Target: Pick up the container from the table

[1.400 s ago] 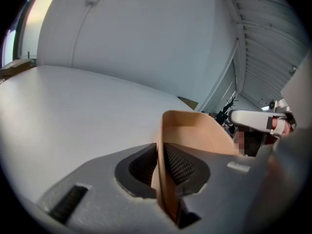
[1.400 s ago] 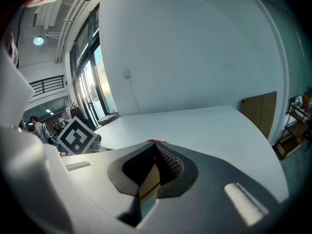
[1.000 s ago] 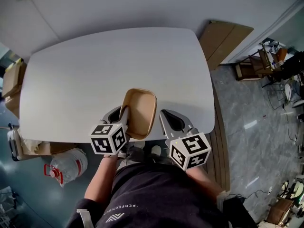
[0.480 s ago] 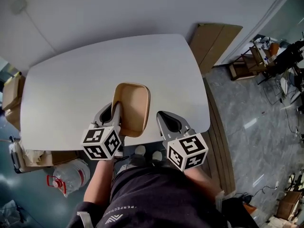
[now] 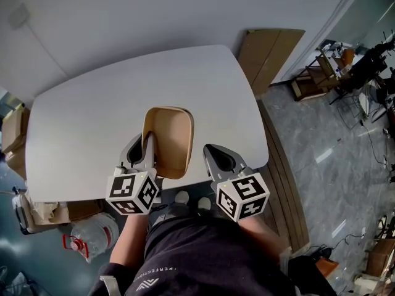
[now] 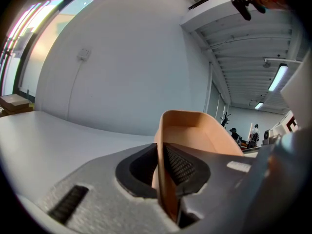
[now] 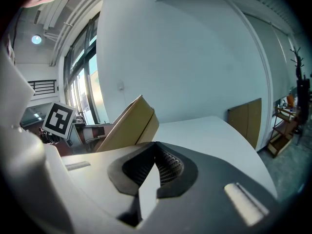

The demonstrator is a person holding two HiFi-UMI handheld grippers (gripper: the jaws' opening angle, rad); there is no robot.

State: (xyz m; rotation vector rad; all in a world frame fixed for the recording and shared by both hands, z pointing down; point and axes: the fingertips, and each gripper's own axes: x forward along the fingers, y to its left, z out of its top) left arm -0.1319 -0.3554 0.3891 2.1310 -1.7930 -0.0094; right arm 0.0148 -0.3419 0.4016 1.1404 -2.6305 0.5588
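The container (image 5: 170, 137) is a tan, empty tub with rounded corners, held up over the near part of the white table (image 5: 86, 113). My left gripper (image 5: 149, 139) is shut on its left wall, one jaw inside and one outside; the left gripper view shows the wall (image 6: 168, 179) pinched between the pads (image 6: 178, 165). My right gripper (image 5: 210, 149) hangs just right of the container, apart from it, with its jaw tips together and nothing in them. In the right gripper view the container (image 7: 129, 126) appears tilted at the left, beyond the right gripper (image 7: 156, 146).
A brown board (image 5: 268, 51) leans on the wall past the table's right corner. Cardboard boxes (image 5: 12, 128) and a water jug (image 5: 89, 230) sit at the left below the table. Shelving and chairs (image 5: 315, 79) crowd the far right over a grey floor.
The left gripper has risen with the container, which now hangs higher over the table and sits straighter in the head view. The right gripper has barely shifted.
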